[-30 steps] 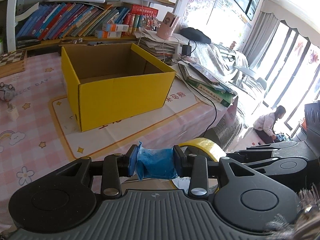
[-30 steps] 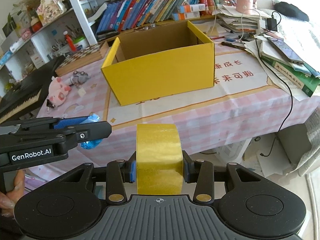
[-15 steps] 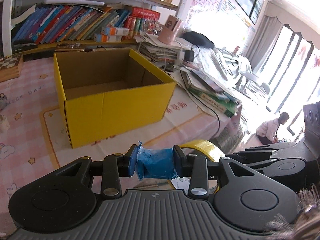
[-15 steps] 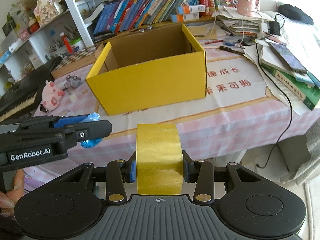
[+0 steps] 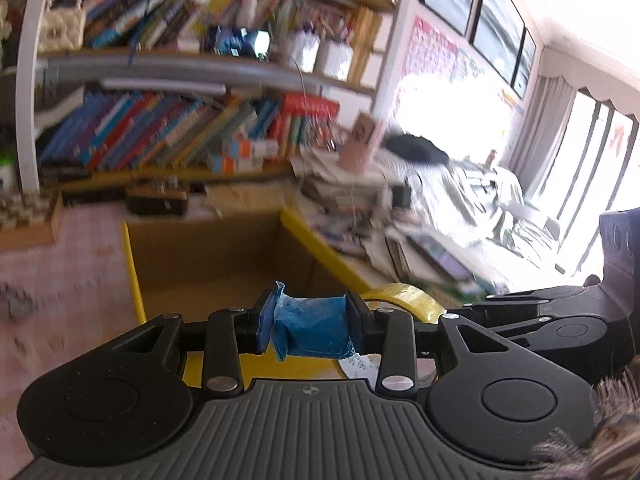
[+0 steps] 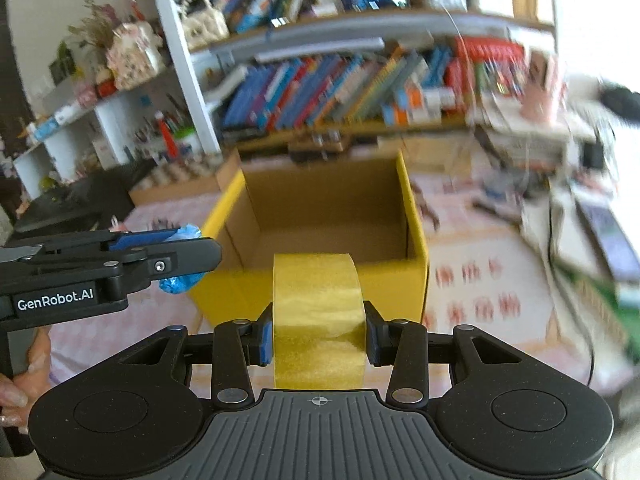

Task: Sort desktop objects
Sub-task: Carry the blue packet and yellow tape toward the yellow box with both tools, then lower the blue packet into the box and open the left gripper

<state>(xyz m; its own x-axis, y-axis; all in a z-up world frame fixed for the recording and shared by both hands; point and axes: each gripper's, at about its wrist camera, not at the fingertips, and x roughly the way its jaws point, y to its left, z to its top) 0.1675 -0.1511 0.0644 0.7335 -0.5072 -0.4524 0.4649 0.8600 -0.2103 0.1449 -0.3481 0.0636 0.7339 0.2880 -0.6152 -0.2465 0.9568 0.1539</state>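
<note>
My left gripper point(image 5: 310, 330) is shut on a crumpled blue packet point(image 5: 312, 328), held just above the near wall of the open yellow cardboard box point(image 5: 132, 264). My right gripper point(image 6: 318, 336) is shut on a roll of yellow tape point(image 6: 318, 312), in front of the same yellow box point(image 6: 416, 216), whose brown inside looks bare. In the right wrist view the left gripper point(image 6: 188, 256) reaches in from the left with the blue packet point(image 6: 178, 282). In the left wrist view the tape roll point(image 5: 404, 296) and right gripper point(image 5: 460, 316) sit at the right.
The box stands on a pink checked tablecloth point(image 6: 480, 276). Behind it runs a bookshelf point(image 5: 160, 132) full of books. Stacks of papers and books point(image 5: 360, 192) crowd the table's right side, with a cable point(image 6: 576, 320) over the edge. A hand point(image 6: 16, 384) shows at lower left.
Both grippers have moved up and forward to the box, which now looks larger and closer, its inside in view. The packet and the tape stay gripped. The frames are now motion-blurred.
</note>
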